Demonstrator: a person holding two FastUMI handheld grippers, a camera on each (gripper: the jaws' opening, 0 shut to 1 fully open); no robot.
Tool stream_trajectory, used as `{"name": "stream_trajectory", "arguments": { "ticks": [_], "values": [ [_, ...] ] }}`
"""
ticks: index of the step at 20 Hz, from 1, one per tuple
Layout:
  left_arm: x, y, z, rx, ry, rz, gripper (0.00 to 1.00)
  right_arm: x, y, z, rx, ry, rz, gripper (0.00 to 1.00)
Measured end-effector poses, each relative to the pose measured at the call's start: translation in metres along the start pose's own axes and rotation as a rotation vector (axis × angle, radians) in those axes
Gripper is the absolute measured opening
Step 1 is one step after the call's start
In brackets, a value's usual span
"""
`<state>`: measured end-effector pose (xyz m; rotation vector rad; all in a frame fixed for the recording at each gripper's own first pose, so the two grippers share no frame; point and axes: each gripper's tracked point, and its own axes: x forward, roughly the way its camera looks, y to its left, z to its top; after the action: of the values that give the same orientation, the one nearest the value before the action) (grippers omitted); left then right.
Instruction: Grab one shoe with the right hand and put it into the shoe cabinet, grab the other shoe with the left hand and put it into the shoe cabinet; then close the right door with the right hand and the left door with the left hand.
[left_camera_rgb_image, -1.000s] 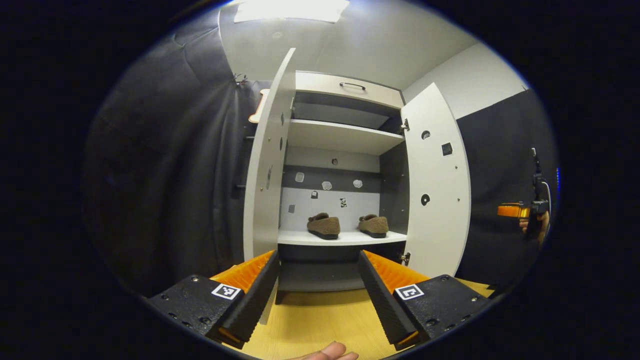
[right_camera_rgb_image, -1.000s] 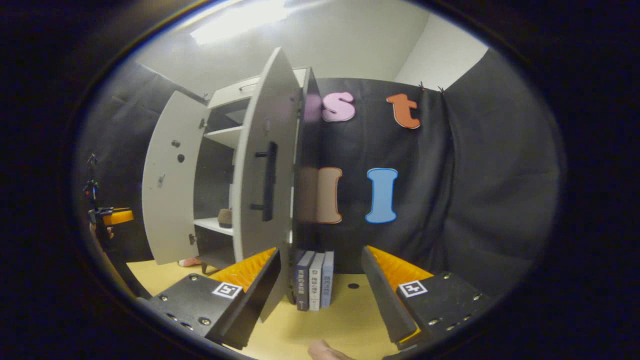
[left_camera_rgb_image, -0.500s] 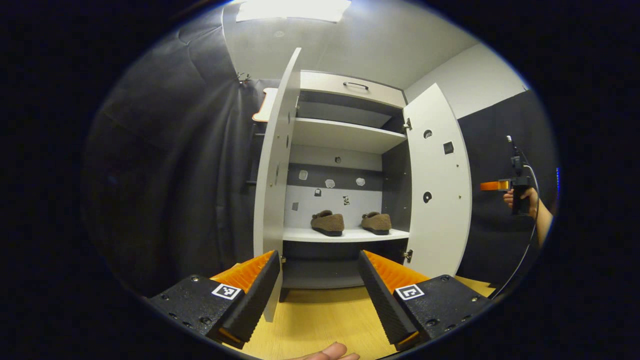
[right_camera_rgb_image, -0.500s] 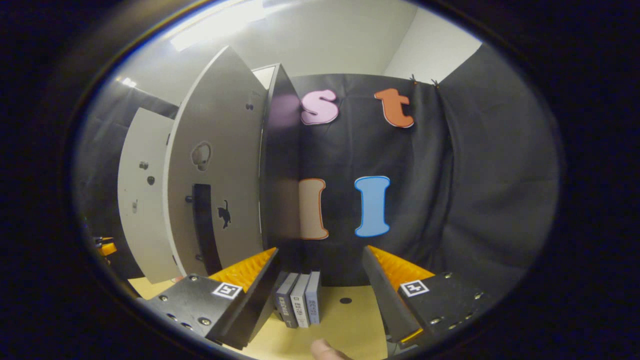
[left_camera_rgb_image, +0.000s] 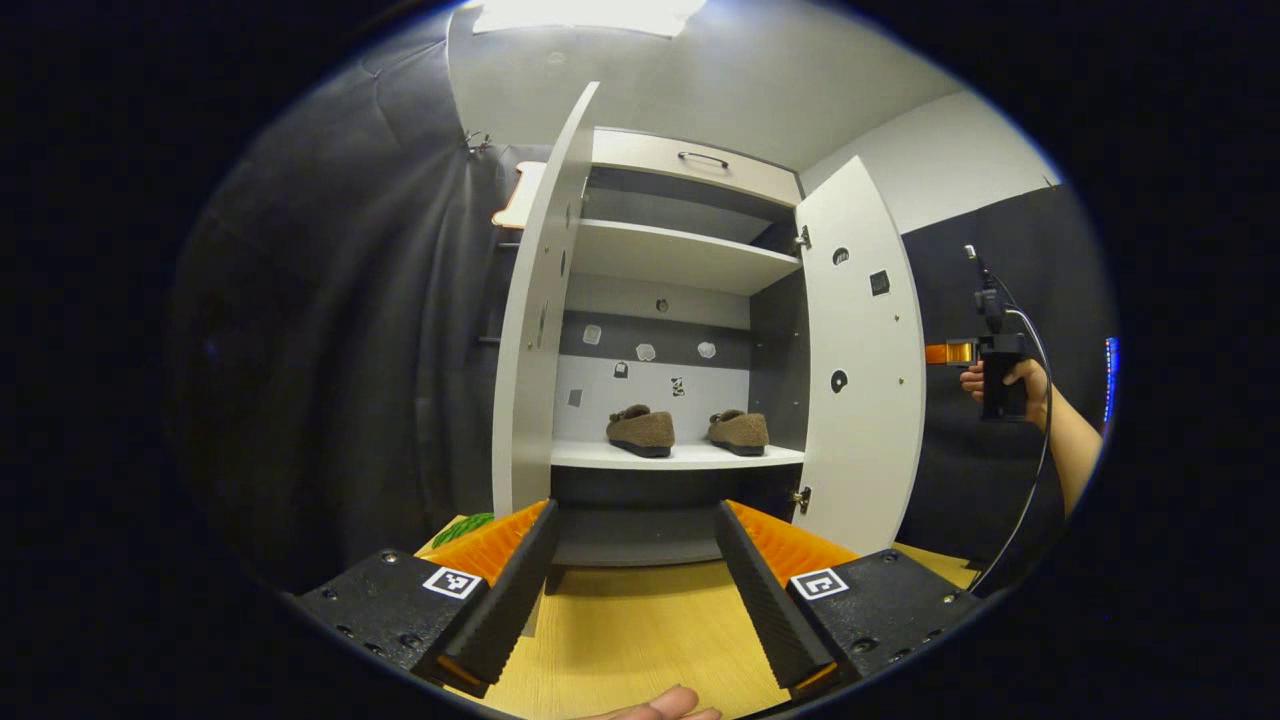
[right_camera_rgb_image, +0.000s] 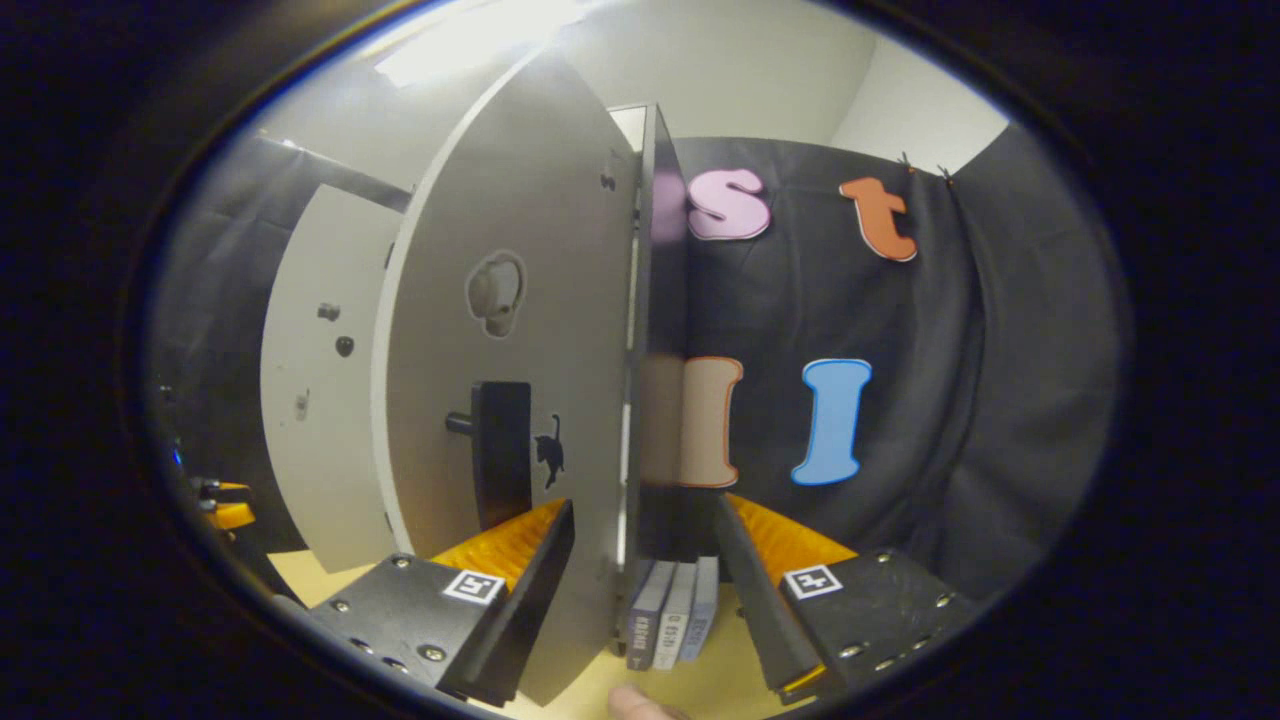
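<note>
Both brown shoes (left_camera_rgb_image: 640, 430) (left_camera_rgb_image: 739, 429) sat side by side on the middle shelf (left_camera_rgb_image: 676, 456) of the shoe cabinet (left_camera_rgb_image: 690, 170), both doors open. The left gripper (left_camera_rgb_image: 632, 575) hung before it, jaws apart and empty. The right gripper (right_camera_rgb_image: 640, 580), jaws apart too, was close against the right door (right_camera_rgb_image: 520, 300), beside its black handle (right_camera_rgb_image: 497, 455)

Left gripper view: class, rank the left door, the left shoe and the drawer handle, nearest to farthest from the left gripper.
1. Left door, edge just beyond the left gripper.
2. Left shoe, on the lower shelf.
3. Drawer handle, at the cabinet's top.
</note>
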<state>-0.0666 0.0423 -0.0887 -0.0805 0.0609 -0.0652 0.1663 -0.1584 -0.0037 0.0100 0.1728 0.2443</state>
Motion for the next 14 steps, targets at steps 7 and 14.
{"name": "stream_trajectory", "arguments": {
  "ticks": [7,14],
  "values": [
    [0.003,0.004,-0.006,0.002,0.031,-0.004,0.96,0.010,0.030,0.002,-0.003,0.005,-0.043,0.84],
    [0.004,0.007,-0.010,0.006,0.057,0.003,0.96,0.023,0.066,0.000,0.022,-0.008,-0.071,0.86]
  ]
}}
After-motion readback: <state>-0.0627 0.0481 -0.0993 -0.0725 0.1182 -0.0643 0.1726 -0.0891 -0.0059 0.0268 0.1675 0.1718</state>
